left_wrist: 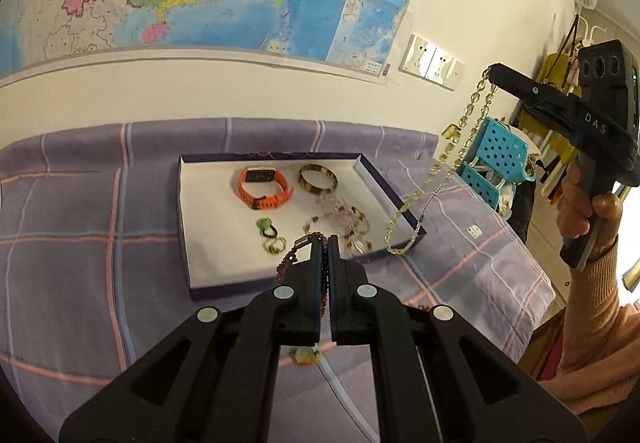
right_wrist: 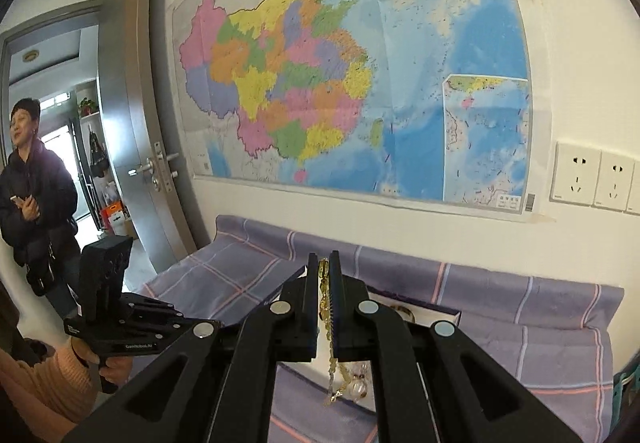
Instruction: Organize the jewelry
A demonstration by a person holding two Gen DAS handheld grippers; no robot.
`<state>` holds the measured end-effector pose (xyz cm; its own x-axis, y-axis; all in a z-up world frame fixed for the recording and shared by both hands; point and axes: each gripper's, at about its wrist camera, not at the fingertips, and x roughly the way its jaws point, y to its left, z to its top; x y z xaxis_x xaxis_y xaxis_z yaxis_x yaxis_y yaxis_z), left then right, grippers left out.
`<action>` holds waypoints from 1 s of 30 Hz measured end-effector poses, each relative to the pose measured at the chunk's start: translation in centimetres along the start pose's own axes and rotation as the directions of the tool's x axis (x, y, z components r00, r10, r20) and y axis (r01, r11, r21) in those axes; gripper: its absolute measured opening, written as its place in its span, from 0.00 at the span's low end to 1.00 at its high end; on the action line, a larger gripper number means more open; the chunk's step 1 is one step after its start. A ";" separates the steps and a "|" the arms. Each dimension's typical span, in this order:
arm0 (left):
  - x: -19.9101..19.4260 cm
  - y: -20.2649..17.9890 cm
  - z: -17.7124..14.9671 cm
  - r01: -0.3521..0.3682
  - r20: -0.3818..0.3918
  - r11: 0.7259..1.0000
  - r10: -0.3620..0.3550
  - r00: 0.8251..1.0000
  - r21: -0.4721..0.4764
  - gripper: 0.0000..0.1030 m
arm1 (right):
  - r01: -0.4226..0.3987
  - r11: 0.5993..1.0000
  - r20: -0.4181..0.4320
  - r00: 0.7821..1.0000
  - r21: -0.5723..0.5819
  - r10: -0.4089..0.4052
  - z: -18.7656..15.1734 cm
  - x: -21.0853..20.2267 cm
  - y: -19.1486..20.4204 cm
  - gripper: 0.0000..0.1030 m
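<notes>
L gripper: black, closest to the cam. Fingers are squeezed tight on a dark red bead string. It sits just over the near edge of the tray.
Bead string: hangs out to the left of the fingers, over the tray's white floor.
R gripper: fingers pinch narrow on a gold chain. Seen from the L cam it is held high up, off to the right of the tray.
Gold chain: yellow links, w/ a thin silver chain next to it. Both hang down in a long loop from the R gripper. The low end of the loop is at the tray's right front corner. Can't tell if it touches.
Tray: flat box, white inside, dark blue rim. Sits on the cloth.
In the tray: orange watch at the back, brown bangle just beside it on the right. Pile of clear and amber beads in front of the bangle. Two small green bits left of the pile.
Cloth: purple w/ pink and white lines, covers the desk.
Small colored thing: on the cloth under the L gripper, too hidden to tell what.
Wall: big map above the desk, white sockets to the right of it.
Blue baskets: past the right end of the desk.
Doorway: a woman in a dark coat stands there w/ a phone.
</notes>
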<state>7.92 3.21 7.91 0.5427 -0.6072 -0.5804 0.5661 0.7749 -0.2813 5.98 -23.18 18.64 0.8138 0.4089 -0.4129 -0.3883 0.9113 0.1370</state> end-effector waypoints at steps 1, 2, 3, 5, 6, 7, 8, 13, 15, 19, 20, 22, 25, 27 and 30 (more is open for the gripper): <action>0.3 0.1 0.3 -0.005 0.001 1.000 0.005 1.000 -0.001 0.03 | -0.002 1.000 -0.001 1.000 0.000 0.002 0.2 0.2 -0.1 0.03; 0.5 0.2 0.5 -0.008 0.002 1.000 0.008 1.000 -0.002 0.03 | 0.006 1.000 0.000 1.000 0.003 -0.006 0.3 0.5 -0.3 0.03; 0.6 0.3 0.6 -0.006 0.002 1.000 0.006 1.000 -0.001 0.03 | 0.006 1.000 -0.005 1.000 0.006 -0.006 0.3 0.9 -0.5 0.03; 1.3 0.5 1.0 -0.021 0.001 1.000 0.021 1.000 0.000 0.03 | 0.017 1.000 -0.012 1.000 0.013 -0.017 0.4 1.5 -0.9 0.03; 1.5 0.6 1.1 -0.023 -0.002 1.000 0.023 1.000 0.001 0.03 | 0.018 1.000 -0.018 1.000 0.018 -0.017 0.3 1.9 -1.1 0.03; 1.9 0.7 1.3 -0.023 -0.007 1.000 0.023 1.000 -0.002 0.03 | 0.017 1.000 -0.023 1.000 0.022 -0.017 0.3 2.2 -1.3 0.03; 2.3 0.8 1.4 -0.023 -0.011 1.000 0.023 1.000 -0.006 0.03 | 0.020 0.999 -0.031 0.999 0.028 -0.019 0.2 2.6 -1.5 0.03; 4.2 1.5 1.9 -0.035 -0.033 0.999 0.035 0.999 -0.013 0.03 | 0.017 0.999 -0.058 0.998 0.046 -0.014 -0.4 4.1 -2.3 0.03; 4.9 1.7 2.0 -0.041 -0.042 0.999 0.040 0.998 -0.018 0.03 | 0.015 0.998 -0.065 0.998 0.055 -0.012 -0.6 4.5 -2.5 0.03; 6.2 2.1 1.9 -0.041 -0.059 0.999 0.039 0.997 -0.033 0.03 | 0.014 0.998 -0.071 0.997 0.061 -0.009 -0.9 5.0 -2.8 0.03; 6.6 2.2 1.8 -0.042 -0.064 0.998 0.040 0.997 -0.037 0.03 | 0.013 0.998 -0.074 0.997 0.062 -0.009 -0.9 5.2 -2.8 0.03; 7.1 2.2 1.7 -0.046 -0.071 0.998 0.043 0.997 -0.039 0.03 | 0.013 0.998 -0.079 0.997 0.064 -0.008 -1.1 5.4 -3.0 0.03; 8.1 2.3 1.4 -0.056 -0.088 0.998 0.052 0.995 -0.040 0.03 | 0.013 0.997 -0.087 0.996 0.072 -0.007 -1.4 5.7 -3.3 0.03; 8.7 2.5 1.2 -0.060 -0.102 0.997 0.056 0.993 -0.042 0.03 | 0.013 0.997 -0.098 0.995 0.078 -0.005 -1.8 6.0 -3.6 0.03; 9.6 2.5 0.7 -0.072 -0.125 0.997 0.066 0.990 -0.040 0.03 | 0.011 0.996 -0.113 0.994 0.088 -0.001 -2.4 6.3 -3.9 0.03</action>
<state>14.99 -0.79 2.16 0.4973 -0.5280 -0.6884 0.5003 0.8228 -0.2696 11.65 -24.28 13.37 0.7604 0.3996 -0.5119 -0.3397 0.9166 0.2109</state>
